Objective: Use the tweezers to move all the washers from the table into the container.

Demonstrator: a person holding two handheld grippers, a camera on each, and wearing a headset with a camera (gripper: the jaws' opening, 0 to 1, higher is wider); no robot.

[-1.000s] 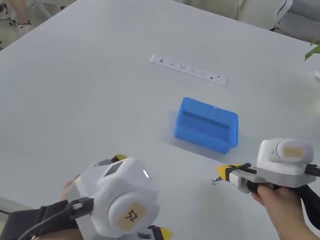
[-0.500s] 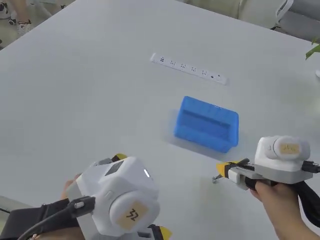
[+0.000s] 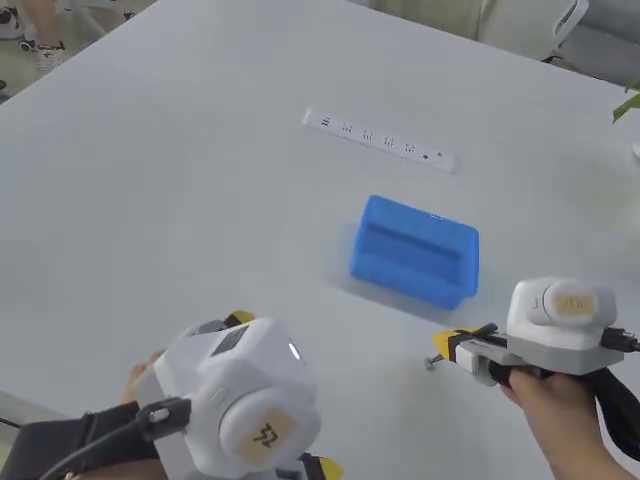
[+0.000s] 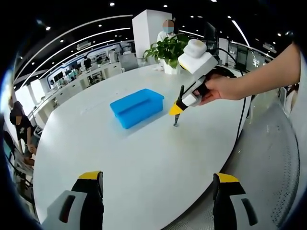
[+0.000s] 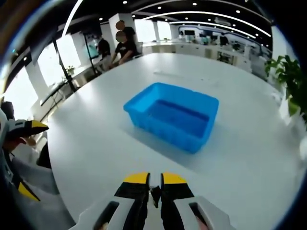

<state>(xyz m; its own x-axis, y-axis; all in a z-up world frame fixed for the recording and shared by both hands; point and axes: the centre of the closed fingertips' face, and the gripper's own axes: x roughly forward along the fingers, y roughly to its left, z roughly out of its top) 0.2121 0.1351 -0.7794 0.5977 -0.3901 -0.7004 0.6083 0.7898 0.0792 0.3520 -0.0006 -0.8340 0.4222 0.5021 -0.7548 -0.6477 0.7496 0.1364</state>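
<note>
The blue container (image 3: 415, 250) (image 4: 136, 106) (image 5: 172, 112) stands open-topped on the white table (image 3: 200, 200). My right gripper (image 3: 447, 347) (image 5: 154, 179) is just in front of its near right corner, jaws pressed together on the dark tweezers (image 3: 434, 360) (image 4: 178, 108), whose tips point down at the tabletop. Whether a washer sits at the tips is too small to tell. My left gripper (image 3: 280, 392) (image 4: 158, 201) hovers at the near left edge of the table, its jaws wide apart with nothing between them. The right gripper (image 4: 175, 109) appears in the left gripper view, held by a hand.
A white power strip (image 3: 378, 140) lies beyond the container. A potted plant (image 4: 168, 48) (image 5: 288, 76) stands at the table's far right. People sit at a far table (image 5: 120, 48). The table's near edge runs just below my left gripper.
My right gripper with the tweezers has edged slightly left and down toward the tabletop. The left gripper and the container have not moved.
</note>
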